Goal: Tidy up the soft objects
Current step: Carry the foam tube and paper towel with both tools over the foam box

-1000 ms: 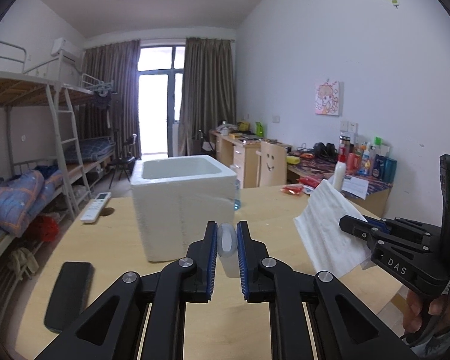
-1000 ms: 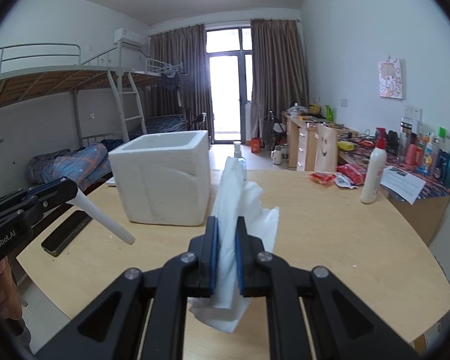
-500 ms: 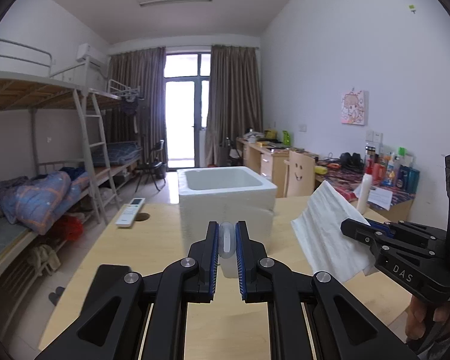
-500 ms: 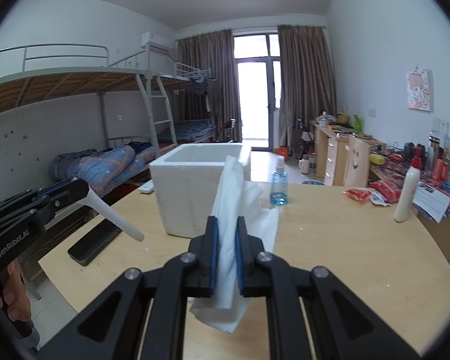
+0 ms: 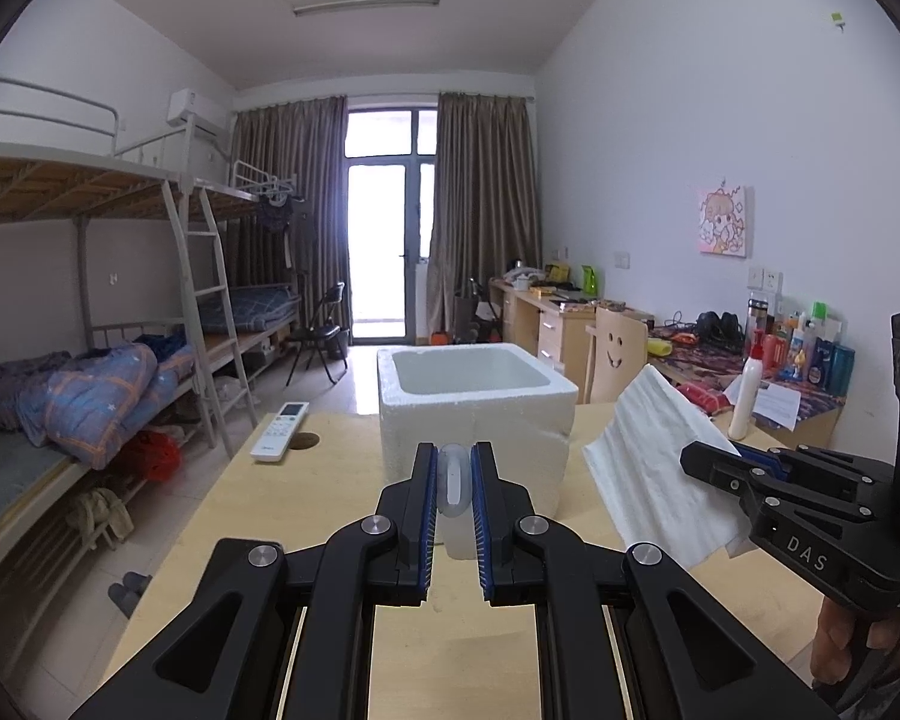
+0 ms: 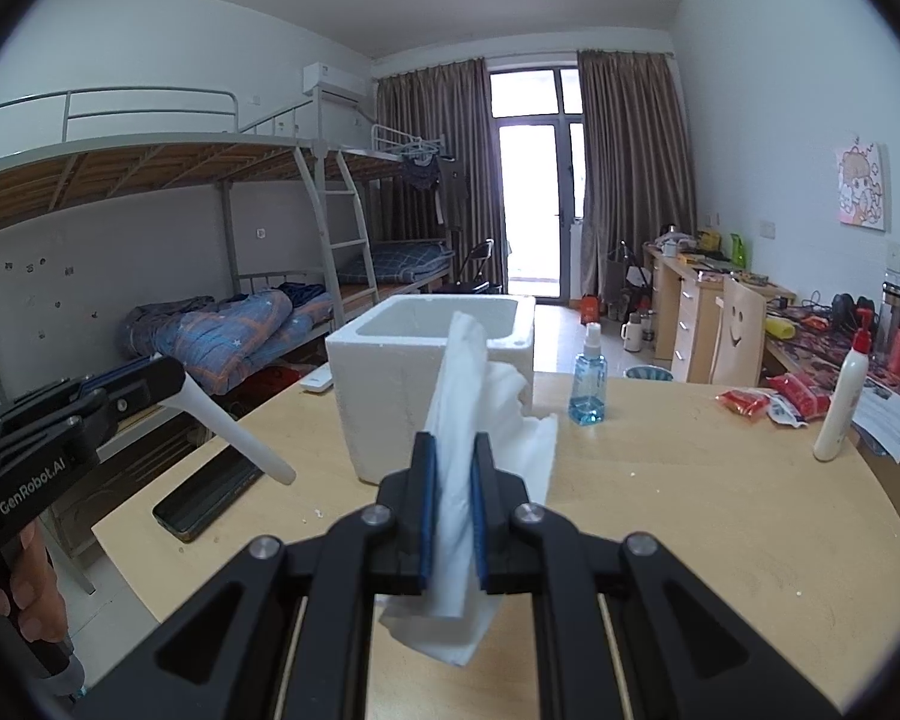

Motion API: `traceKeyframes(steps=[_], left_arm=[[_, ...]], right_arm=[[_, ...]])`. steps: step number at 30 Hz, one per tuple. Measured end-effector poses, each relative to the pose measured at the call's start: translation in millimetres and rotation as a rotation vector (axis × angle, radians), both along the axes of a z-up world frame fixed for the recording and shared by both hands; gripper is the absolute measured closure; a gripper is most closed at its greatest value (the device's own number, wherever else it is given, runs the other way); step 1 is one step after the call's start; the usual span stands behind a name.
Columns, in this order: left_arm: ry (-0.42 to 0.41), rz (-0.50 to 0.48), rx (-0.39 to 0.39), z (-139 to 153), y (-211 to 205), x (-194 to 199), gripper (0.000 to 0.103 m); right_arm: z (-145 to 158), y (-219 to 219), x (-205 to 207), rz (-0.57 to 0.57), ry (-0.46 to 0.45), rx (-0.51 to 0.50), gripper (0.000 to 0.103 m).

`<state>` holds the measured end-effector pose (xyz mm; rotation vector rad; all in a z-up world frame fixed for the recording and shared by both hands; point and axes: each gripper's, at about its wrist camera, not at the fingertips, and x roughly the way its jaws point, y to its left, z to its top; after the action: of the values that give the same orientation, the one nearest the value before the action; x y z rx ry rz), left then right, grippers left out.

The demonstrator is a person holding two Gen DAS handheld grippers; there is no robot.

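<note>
A white foam box (image 5: 474, 414) stands open-topped on the round wooden table (image 5: 306, 516); it also shows in the right wrist view (image 6: 390, 384). My left gripper (image 5: 453, 501) is shut on a thin white plastic piece (image 5: 453, 480), held in front of the box; the piece shows as a long white stick (image 6: 234, 432) in the right wrist view. My right gripper (image 6: 450, 504) is shut on a white folded cloth (image 6: 459, 420), raised above the table to the right of the box. The cloth (image 5: 648, 468) and right gripper (image 5: 774, 486) also show in the left wrist view.
A black flat case (image 6: 207, 495) lies near the table's left edge. A blue spray bottle (image 6: 588, 384), a white lotion bottle (image 6: 837, 405) and red snack packets (image 6: 768, 399) stand on the far right. A white remote (image 5: 279, 429) lies behind the box. Bunk beds stand left.
Both grippers have pulled back and risen a little, so the box looks smaller and farther off. Each keeps its hold.
</note>
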<state>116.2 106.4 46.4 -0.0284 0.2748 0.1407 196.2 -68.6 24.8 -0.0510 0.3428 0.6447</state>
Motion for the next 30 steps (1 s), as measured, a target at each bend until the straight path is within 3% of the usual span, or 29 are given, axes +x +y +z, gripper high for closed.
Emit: traceKeyframes(steps=[30], left_arm=[[-0.082,-0.010,0.005,53.2,23.9,50.8,0.091]], right_arm=[[47.4,27.9,49.6,-0.003,-0.070,-0.013,0.090]])
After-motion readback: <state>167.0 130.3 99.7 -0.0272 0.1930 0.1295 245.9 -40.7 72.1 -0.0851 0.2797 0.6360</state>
